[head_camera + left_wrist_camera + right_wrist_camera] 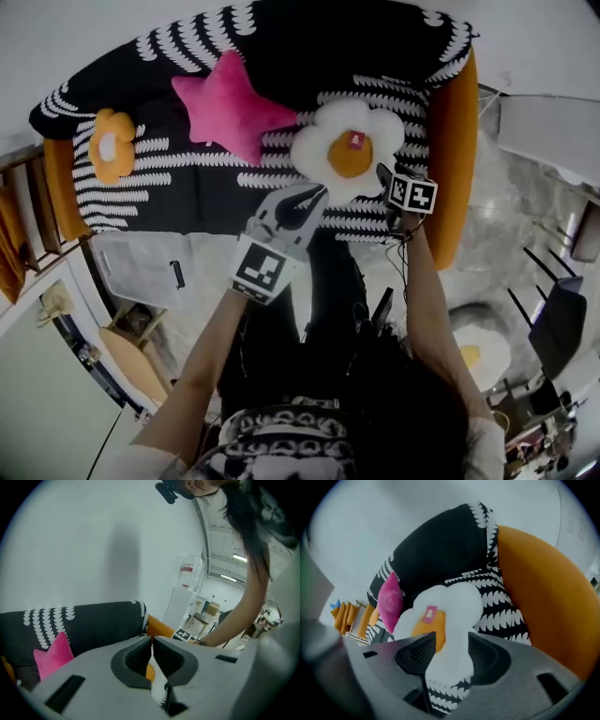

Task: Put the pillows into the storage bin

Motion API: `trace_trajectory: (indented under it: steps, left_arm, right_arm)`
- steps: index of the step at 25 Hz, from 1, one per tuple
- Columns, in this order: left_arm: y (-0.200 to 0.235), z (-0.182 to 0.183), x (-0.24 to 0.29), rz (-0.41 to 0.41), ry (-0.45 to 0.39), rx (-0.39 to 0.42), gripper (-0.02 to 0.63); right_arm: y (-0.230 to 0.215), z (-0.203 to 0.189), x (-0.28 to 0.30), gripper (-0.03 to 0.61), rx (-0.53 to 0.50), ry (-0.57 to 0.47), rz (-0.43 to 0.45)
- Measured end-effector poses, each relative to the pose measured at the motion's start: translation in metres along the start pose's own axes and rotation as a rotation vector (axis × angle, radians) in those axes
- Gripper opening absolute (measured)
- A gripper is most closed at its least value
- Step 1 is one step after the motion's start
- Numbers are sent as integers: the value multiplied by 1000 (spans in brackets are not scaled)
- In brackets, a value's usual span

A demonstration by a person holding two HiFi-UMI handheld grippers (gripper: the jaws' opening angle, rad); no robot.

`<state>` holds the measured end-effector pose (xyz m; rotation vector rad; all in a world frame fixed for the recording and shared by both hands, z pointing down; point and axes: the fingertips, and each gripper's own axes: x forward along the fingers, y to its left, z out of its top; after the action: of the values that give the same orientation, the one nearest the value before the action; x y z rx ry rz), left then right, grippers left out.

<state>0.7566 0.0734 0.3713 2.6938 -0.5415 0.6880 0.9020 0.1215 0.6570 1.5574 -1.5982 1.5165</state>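
Observation:
A fried-egg pillow [347,150] lies on the black-and-white sofa [187,178], with a pink star pillow [230,103] to its left and a small orange flower pillow [111,143] further left. My right gripper [382,175] is at the egg pillow's right edge. In the right gripper view its jaws [452,644] stand apart with a white lobe of the egg pillow [454,602] between them. My left gripper [319,193] hovers just below the egg pillow, shut and empty [151,641]. A second egg pillow [483,354] lies low at the right, in what looks like a bin.
The sofa's orange armrest [453,150] rises right beside my right gripper. A grey box-like thing [141,267] and wooden shelves [19,225] stand on the floor at the left. The person's legs fill the middle foreground.

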Motion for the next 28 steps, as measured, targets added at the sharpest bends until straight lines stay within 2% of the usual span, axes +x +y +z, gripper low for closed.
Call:
trace_trajectory:
  steps: [4, 7, 9, 13, 16, 20, 25, 28]
  left_arm:
    - [11, -17, 15, 32, 32, -23, 12]
    - [18, -29, 14, 54, 48, -46, 12]
    - [21, -39, 8, 72, 62, -62, 12]
    - [33, -55, -8, 121, 72, -86, 12]
    - [43, -57, -25, 176, 47, -118, 12]
    - [54, -53, -62, 244, 12, -147, 12]
    - [69, -49, -124, 361, -68, -194, 12]
    - [76, -61, -178, 414, -79, -213, 12]
  right_arm:
    - [-22, 3, 35, 283, -33, 44, -33]
    - [-28, 4, 51, 298, -67, 71, -55]
    - [-27, 1, 59, 280, -102, 98, -72]
    - [-16, -2, 61, 181, -136, 134, -71]
    - [0, -3, 49, 149, -73, 143, 10]
    - [46, -19, 16, 124, 38, 147, 138]
    - [121, -24, -26, 101, 121, 152, 254]
    - [182, -51, -49, 95, 138, 181, 303]
